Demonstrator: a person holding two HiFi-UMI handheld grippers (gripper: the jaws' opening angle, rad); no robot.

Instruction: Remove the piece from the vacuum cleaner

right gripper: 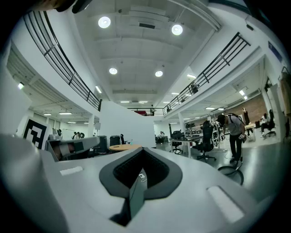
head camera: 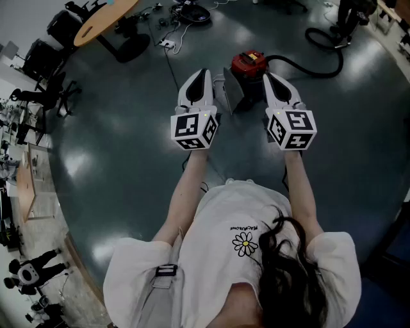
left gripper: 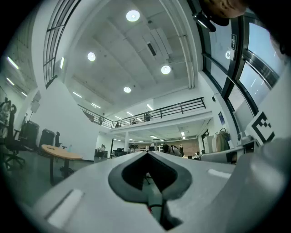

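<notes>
The red vacuum cleaner (head camera: 248, 64) stands on the dark floor ahead of me, its black hose (head camera: 317, 69) curling off to the right. A grey flat piece (head camera: 230, 95) leans at its near left side. My left gripper (head camera: 202, 72) is held in the air left of the vacuum, its jaws closed to a point and empty. On the other side my right gripper (head camera: 269, 77) hovers over the vacuum's near right edge, also shut on nothing. Both gripper views look level across the hall past the closed tips of the left gripper (left gripper: 146, 153) and right gripper (right gripper: 143, 149); the vacuum is hidden there.
A round wooden table (head camera: 106, 19) and black office chairs (head camera: 45, 57) stand at the far left. White cables (head camera: 170, 43) trail on the floor behind the vacuum. A person (right gripper: 234, 133) stands far right, near a hose loop (right gripper: 233, 174).
</notes>
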